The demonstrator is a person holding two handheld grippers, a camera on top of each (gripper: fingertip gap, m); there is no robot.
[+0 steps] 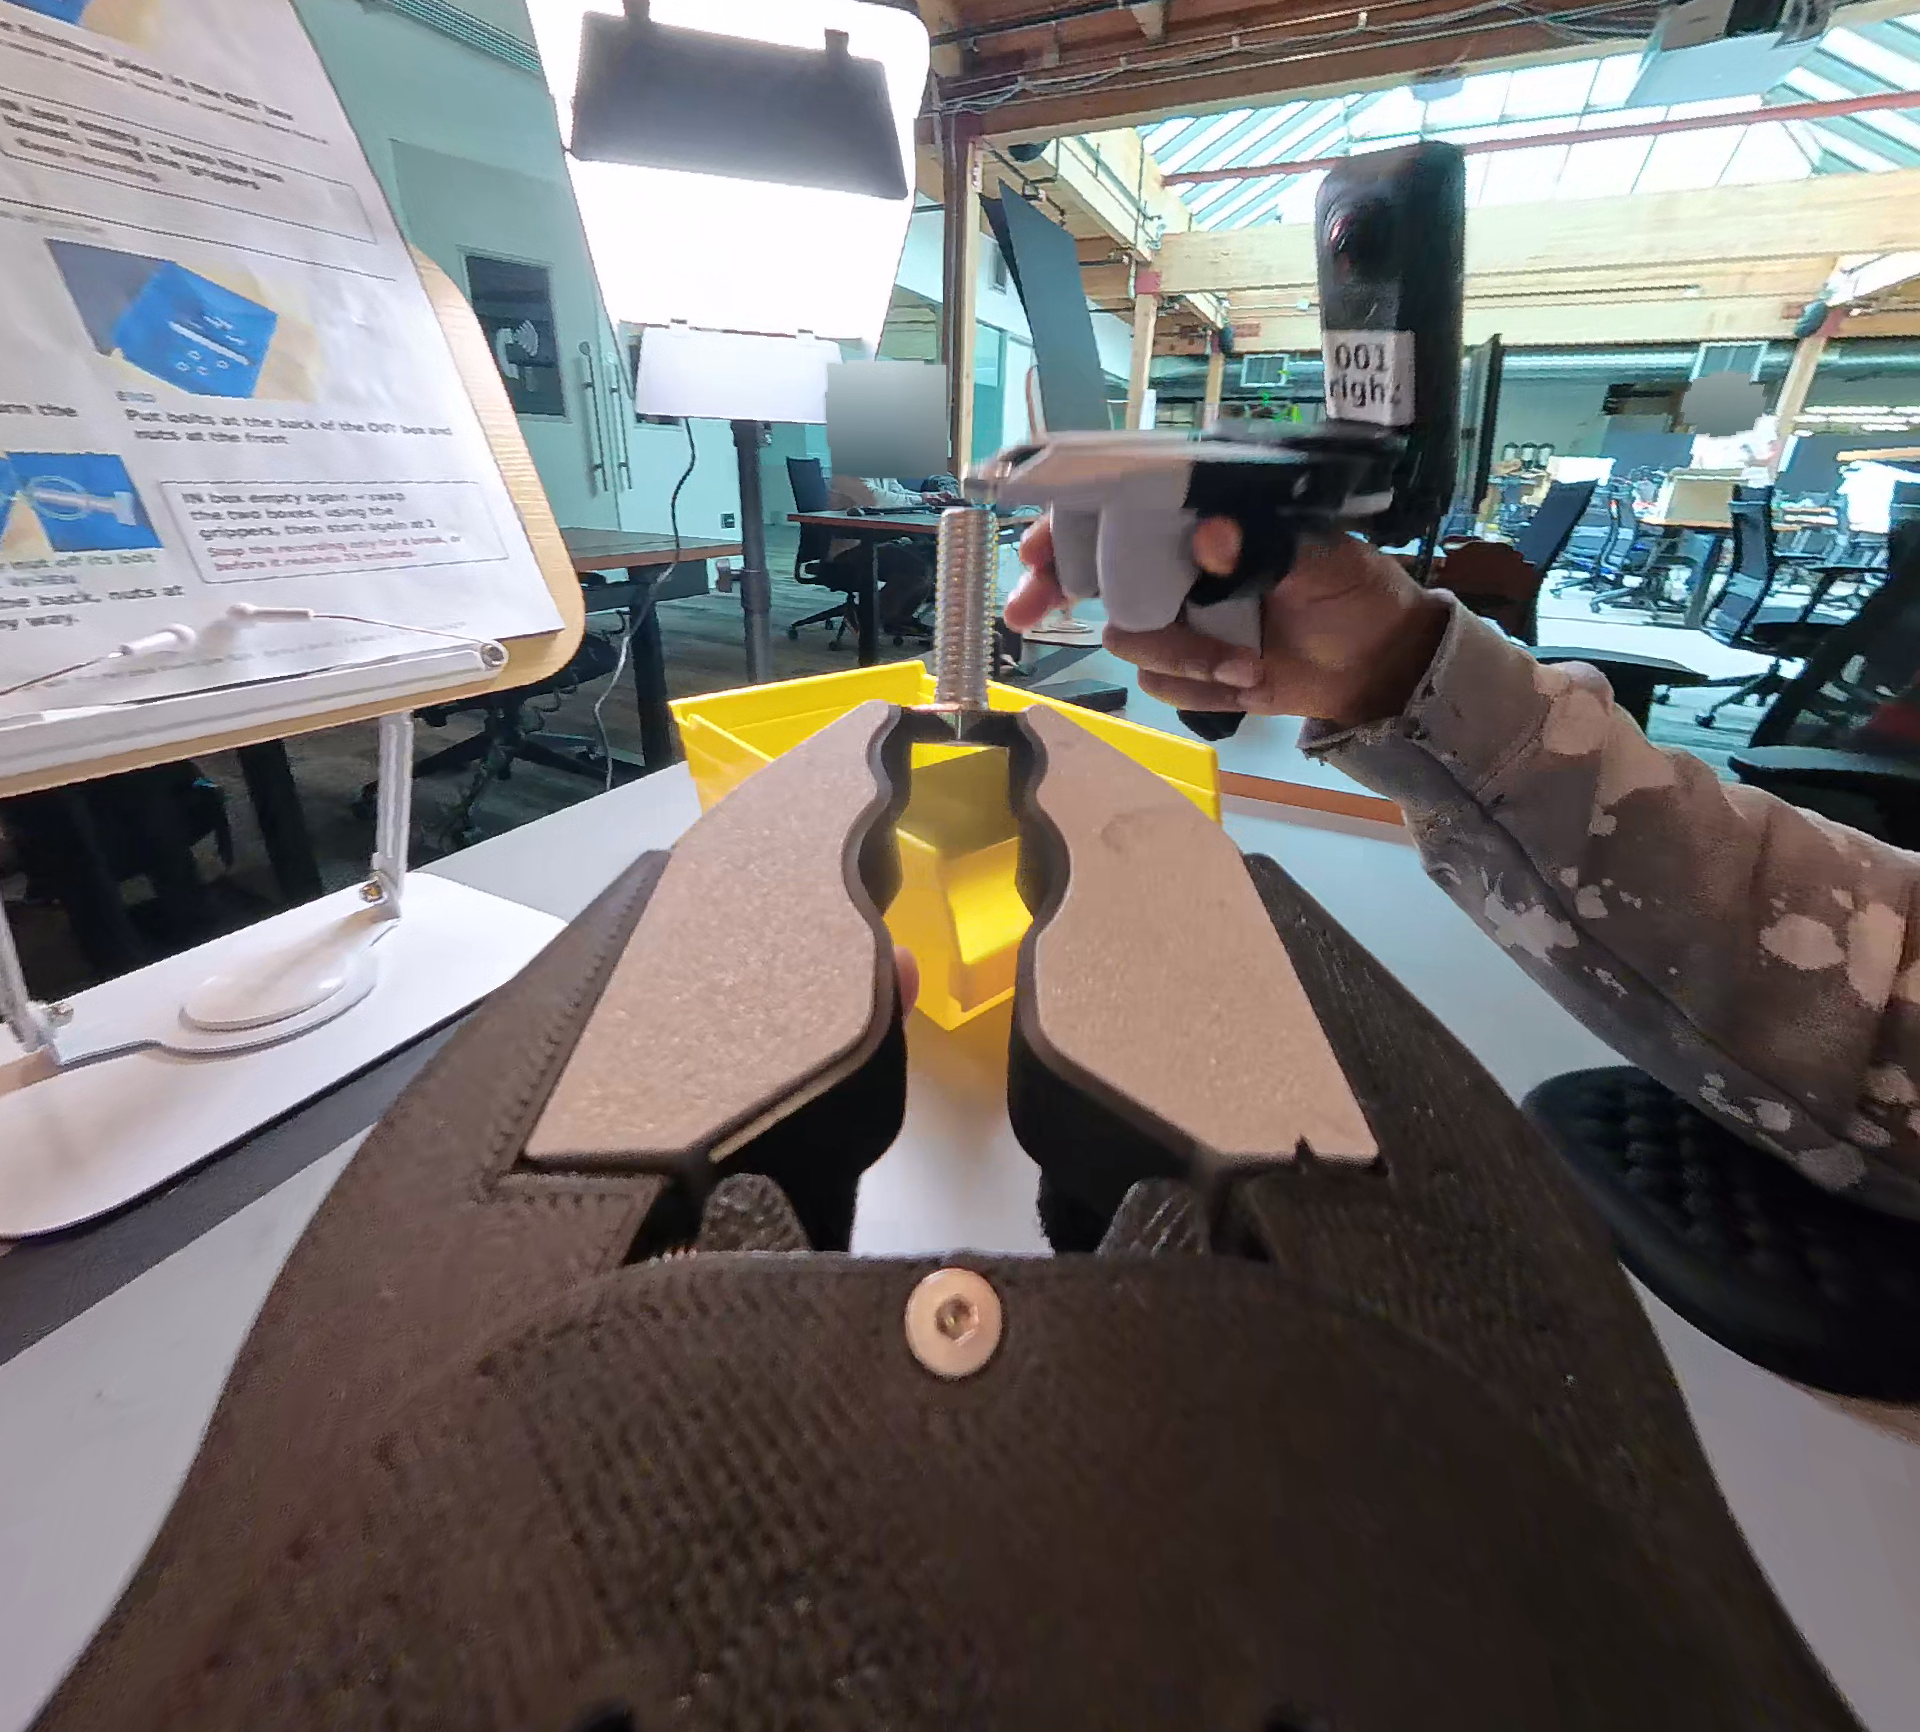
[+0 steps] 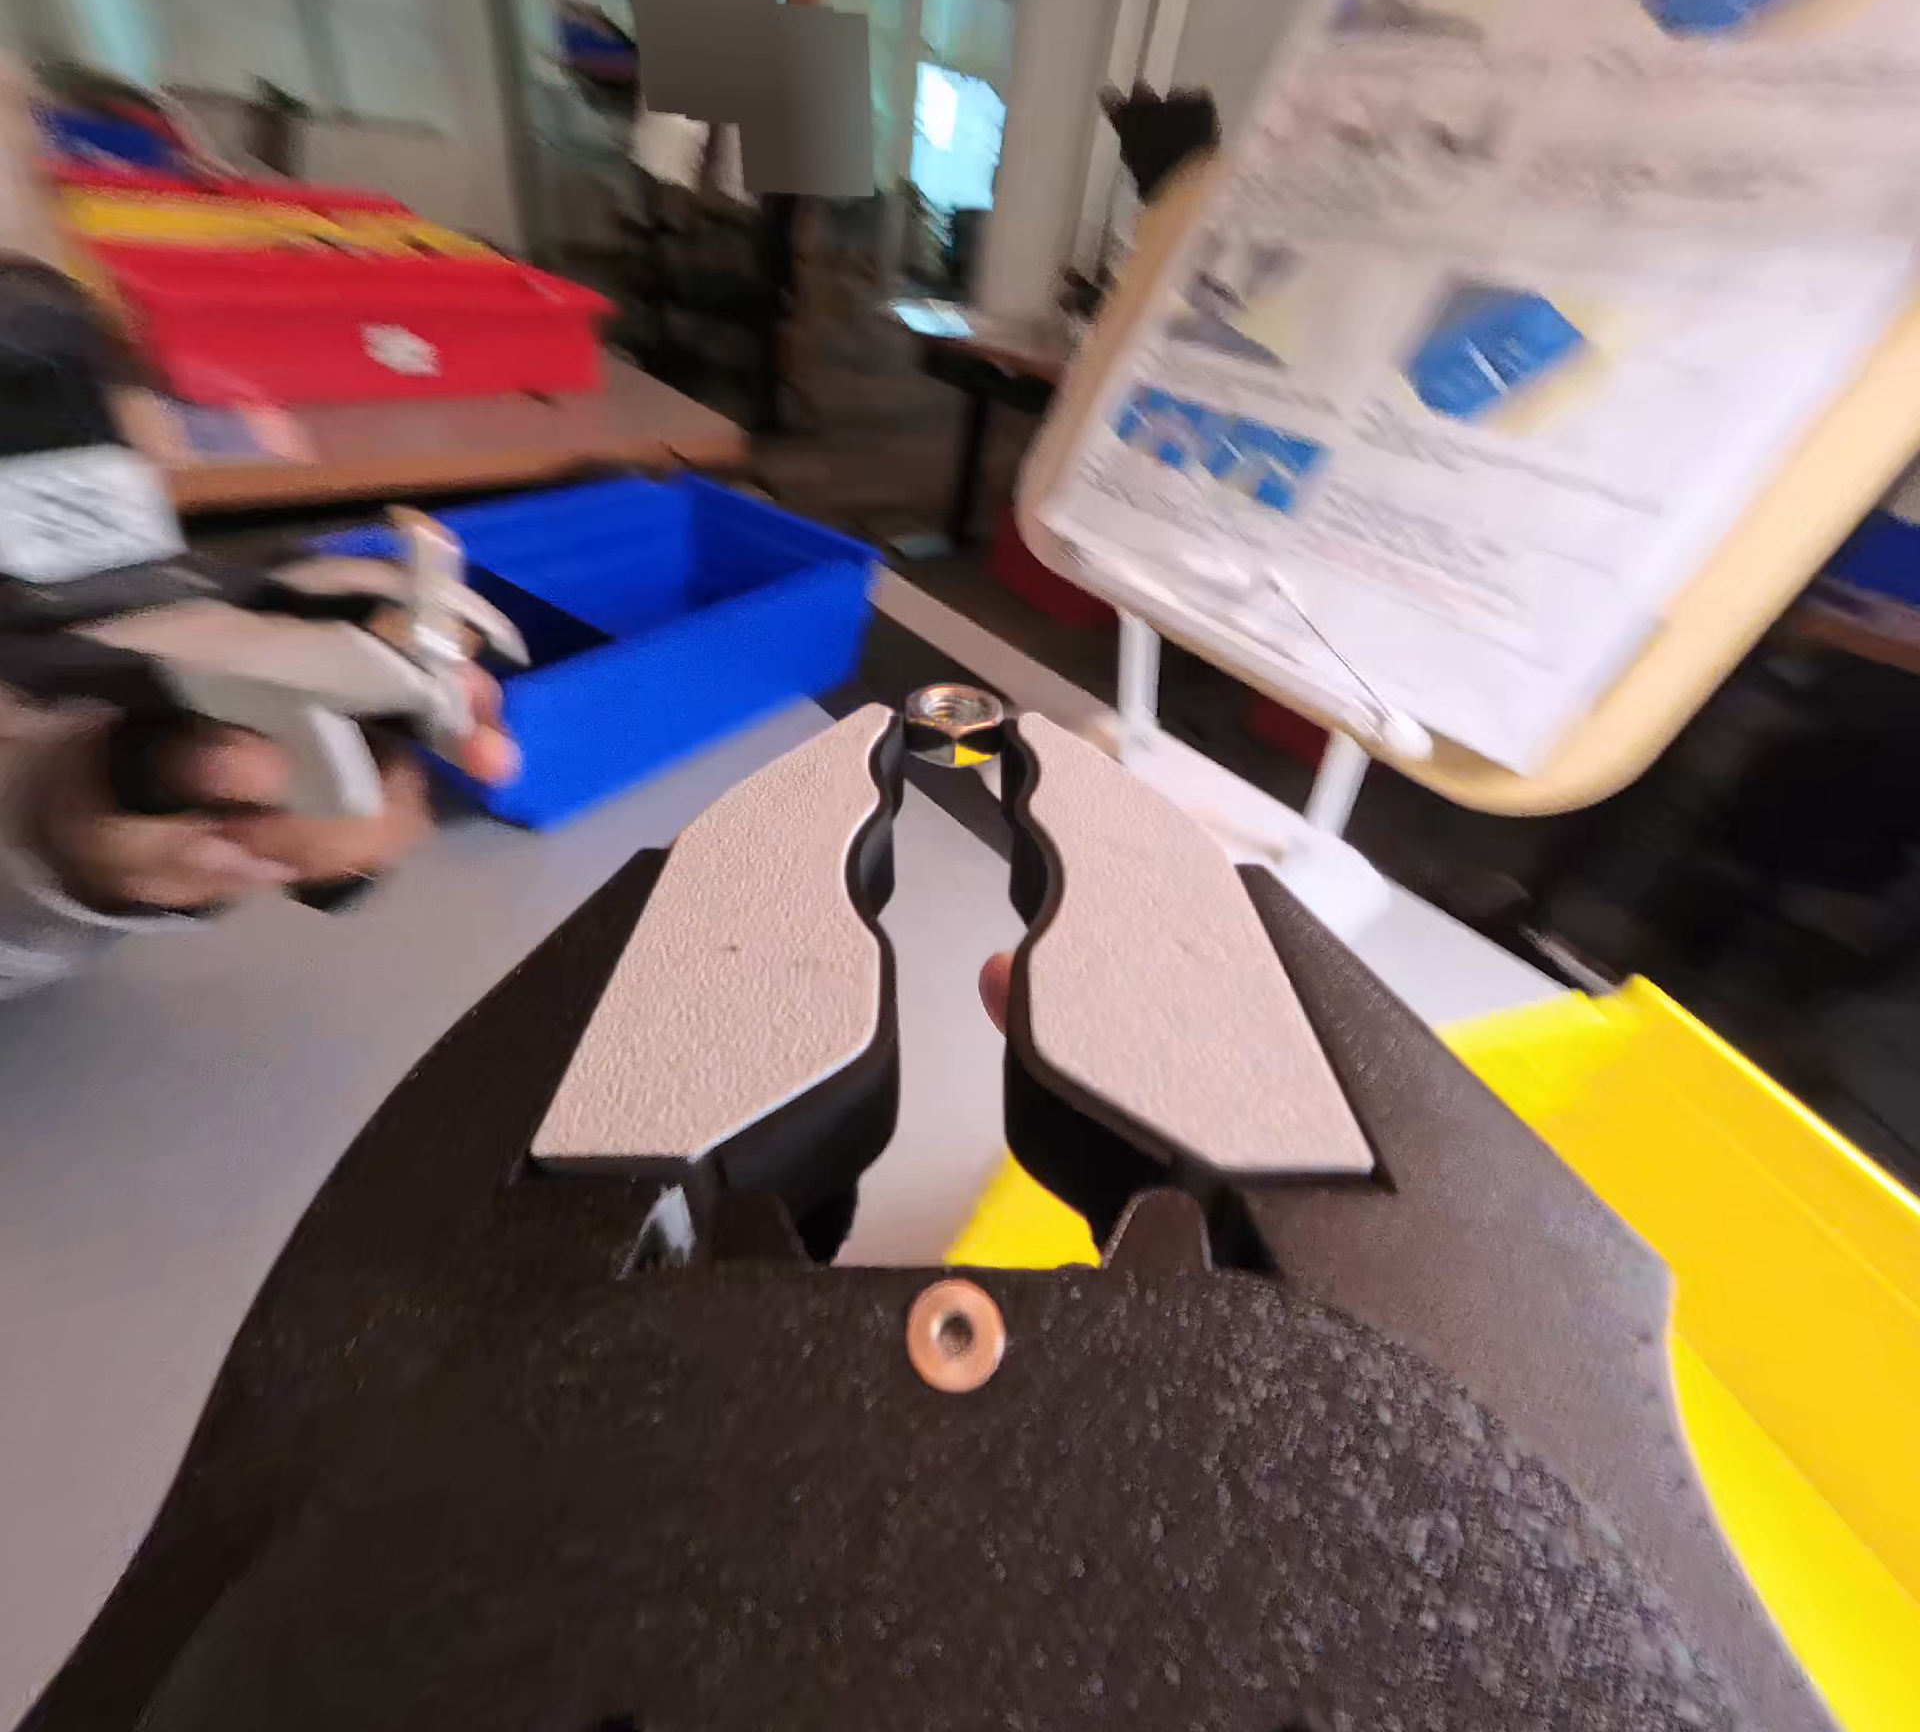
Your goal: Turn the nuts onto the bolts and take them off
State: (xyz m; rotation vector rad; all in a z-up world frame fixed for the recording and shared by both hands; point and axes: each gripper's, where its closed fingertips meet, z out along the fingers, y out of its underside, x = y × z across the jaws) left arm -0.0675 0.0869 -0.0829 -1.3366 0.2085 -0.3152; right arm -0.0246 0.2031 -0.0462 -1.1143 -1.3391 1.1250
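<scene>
My left gripper [image 1: 961, 732] is shut on the head of a silver bolt [image 1: 966, 602], which stands upright with its threaded shaft pointing up. My right gripper [image 2: 953, 737] is shut on a small silver hex nut [image 2: 953, 714] held at its tips. In the left wrist view the right gripper [image 1: 992, 477] lies level, with its tips right at the top end of the bolt. Whether the nut touches the thread is hidden there. In the blurred right wrist view the left gripper [image 2: 457, 643] shows at the far left.
A yellow bin [image 1: 790, 716] stands just behind the bolt and also shows in the right wrist view [image 2: 1714, 1215]. A blue bin [image 2: 675, 633] sits on the grey table. An instruction sheet on a white stand [image 1: 208, 332] is at the left. Red bins [image 2: 343, 321] are farther off. The grippers' ends are close to 15 centimetres from one another.
</scene>
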